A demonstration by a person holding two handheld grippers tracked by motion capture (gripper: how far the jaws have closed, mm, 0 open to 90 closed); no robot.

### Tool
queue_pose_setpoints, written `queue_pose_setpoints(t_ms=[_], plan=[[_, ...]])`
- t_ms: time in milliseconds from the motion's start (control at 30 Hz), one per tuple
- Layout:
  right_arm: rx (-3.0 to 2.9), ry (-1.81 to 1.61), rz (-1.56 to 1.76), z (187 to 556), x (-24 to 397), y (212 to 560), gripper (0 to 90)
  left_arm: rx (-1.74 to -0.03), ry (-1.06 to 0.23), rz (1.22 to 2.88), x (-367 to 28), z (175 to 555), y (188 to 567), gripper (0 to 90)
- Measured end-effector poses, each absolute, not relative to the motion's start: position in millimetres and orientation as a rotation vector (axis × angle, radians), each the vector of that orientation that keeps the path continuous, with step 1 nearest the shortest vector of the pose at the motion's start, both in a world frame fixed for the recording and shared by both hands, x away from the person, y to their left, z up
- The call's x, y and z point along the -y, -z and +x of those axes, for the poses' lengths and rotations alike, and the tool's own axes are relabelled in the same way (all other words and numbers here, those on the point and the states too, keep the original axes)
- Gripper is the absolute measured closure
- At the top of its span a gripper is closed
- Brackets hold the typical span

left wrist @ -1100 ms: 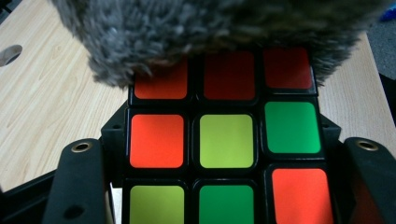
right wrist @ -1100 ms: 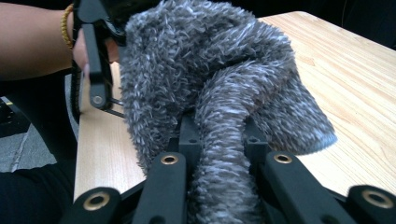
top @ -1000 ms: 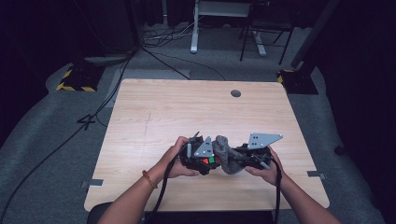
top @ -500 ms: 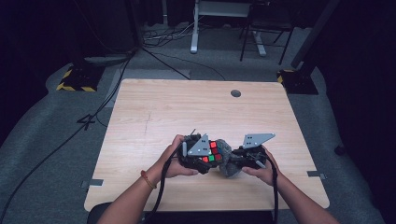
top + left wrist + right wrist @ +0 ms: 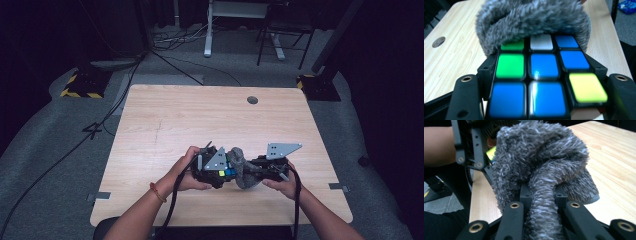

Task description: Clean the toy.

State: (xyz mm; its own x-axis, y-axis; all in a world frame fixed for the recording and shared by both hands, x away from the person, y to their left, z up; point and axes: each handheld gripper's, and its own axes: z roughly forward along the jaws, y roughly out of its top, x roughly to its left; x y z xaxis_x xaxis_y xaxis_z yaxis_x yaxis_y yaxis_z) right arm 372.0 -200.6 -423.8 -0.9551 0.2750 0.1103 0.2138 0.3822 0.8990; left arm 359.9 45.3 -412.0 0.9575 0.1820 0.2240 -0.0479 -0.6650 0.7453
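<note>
While left jaws clamp the cube, right jaws pinch the cloth

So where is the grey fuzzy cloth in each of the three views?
High view: the cloth sits low in the middle, between the left gripper and the right gripper.
Left gripper view: it spreads across the top, draped over the far edge of the cube.
Right gripper view: it covers the centre, with a fold pinched between the jaws at the bottom.
Shared landmark: the wooden table.

Bare table ahead (cloth between grippers)
</note>
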Motion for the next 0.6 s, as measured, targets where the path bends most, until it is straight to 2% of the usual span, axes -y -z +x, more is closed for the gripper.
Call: queue_pose_setpoints(t_ms=[233,600], plan=[[-2.528,-1.623,0.412,365,199,415,77.0,-0.093,-0.367,2.288,-40,359,414,33.0],[-2.666,-1.363,0.487,377,189,440,76.9,-0.123,-0.348,2.245,-49,361,408,33.3]])
